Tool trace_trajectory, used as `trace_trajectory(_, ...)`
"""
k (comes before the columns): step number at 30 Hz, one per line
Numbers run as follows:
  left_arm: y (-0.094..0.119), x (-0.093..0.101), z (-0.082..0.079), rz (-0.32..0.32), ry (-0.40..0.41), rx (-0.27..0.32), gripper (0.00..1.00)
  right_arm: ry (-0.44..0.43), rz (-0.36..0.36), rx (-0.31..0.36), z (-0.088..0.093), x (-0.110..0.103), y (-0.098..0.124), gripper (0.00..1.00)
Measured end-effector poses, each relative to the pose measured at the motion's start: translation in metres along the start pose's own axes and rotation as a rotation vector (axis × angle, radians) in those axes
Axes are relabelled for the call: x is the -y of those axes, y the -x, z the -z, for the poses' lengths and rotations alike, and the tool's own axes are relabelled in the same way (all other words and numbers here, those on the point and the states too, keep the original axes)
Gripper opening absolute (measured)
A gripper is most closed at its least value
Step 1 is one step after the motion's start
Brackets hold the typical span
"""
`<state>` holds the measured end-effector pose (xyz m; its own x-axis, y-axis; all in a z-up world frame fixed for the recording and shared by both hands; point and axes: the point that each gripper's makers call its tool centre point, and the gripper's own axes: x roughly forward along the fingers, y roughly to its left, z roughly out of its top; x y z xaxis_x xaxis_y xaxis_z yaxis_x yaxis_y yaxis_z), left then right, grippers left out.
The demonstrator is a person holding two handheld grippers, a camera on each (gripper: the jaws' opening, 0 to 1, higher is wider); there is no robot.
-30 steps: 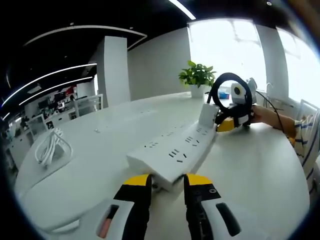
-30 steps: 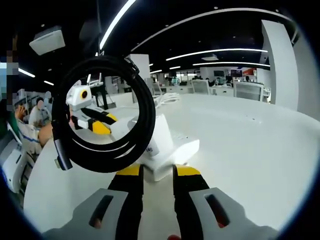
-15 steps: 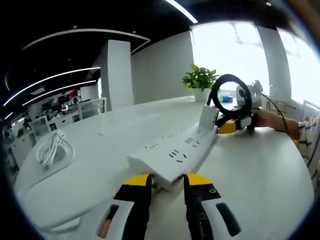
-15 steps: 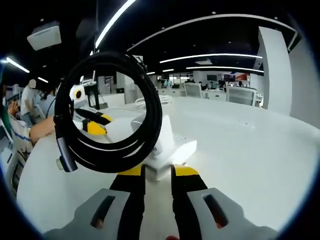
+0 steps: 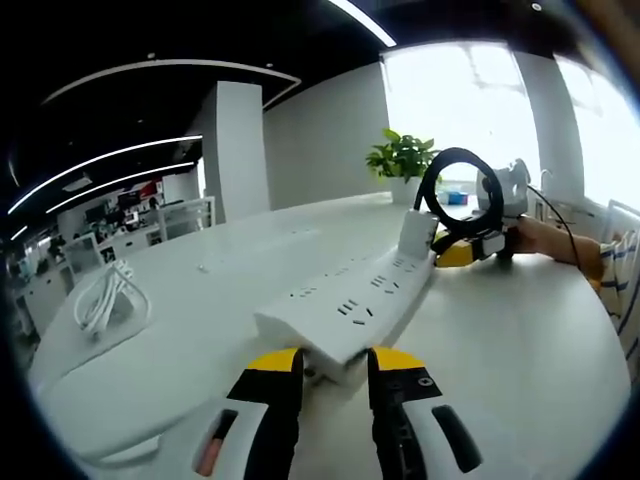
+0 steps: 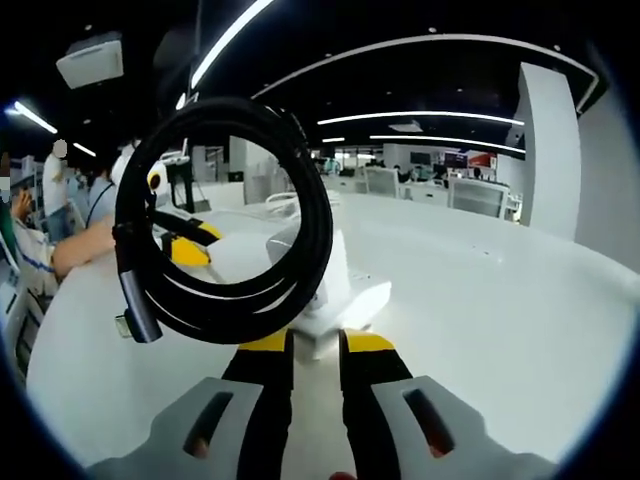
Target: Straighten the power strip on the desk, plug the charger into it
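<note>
A long white power strip (image 5: 350,300) lies across the white desk (image 5: 520,340), running away from my left gripper (image 5: 335,362). Its near end sits between the yellow-tipped jaws, which stand narrow and seem shut on it. At the strip's far end my right gripper (image 5: 470,245) holds a white charger (image 5: 415,228) upright over the last sockets, with a black cable coil (image 5: 458,152) standing above it. In the right gripper view my right gripper (image 6: 316,345) is shut on the charger (image 6: 342,270). The cable coil (image 6: 312,230) hangs in front, the strip (image 6: 365,295) runs beyond, and the left gripper (image 6: 185,245) is at its other end.
A bundle of white cable (image 5: 100,295) lies at the desk's left side. A potted plant (image 5: 400,155) stands at the far edge by the windows. A person's forearm (image 5: 550,235) and striped sleeve (image 5: 615,280) reach in from the right. Other people (image 6: 80,240) sit to the left.
The right gripper with the charger and coil has shifted slightly; the coil sits a bit larger in its own view. The strip and left gripper have kept their places.
</note>
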<state>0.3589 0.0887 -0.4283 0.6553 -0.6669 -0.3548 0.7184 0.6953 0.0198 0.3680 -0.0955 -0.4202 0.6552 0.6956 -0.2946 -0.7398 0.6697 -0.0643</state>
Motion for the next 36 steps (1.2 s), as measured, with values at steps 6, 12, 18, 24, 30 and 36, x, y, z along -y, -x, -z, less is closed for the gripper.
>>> trace_trajectory(6,0.000,0.000,0.000,-0.003,-0.006,-0.001,0.25,-0.003,0.005,0.001,0.000,0.000,0.000,0.18)
trace_trajectory(12,0.004,0.003,-0.001,-0.010,-0.014,-0.001,0.24,0.011,0.006,0.012,-0.003,-0.001,0.004,0.18)
trace_trajectory(18,0.008,0.006,-0.004,-0.006,-0.029,0.005,0.24,0.025,0.028,0.007,-0.003,0.001,0.015,0.18)
trace_trajectory(24,0.014,0.010,-0.012,0.016,0.019,0.041,0.24,0.007,0.045,0.012,-0.005,0.003,0.020,0.18)
trace_trajectory(30,0.018,0.013,-0.013,0.005,0.015,0.046,0.24,-0.006,0.059,0.005,-0.005,0.002,0.024,0.19)
trace_trajectory(36,0.029,0.016,-0.010,-0.014,0.036,0.046,0.24,-0.027,0.070,0.001,-0.004,-0.004,0.030,0.19)
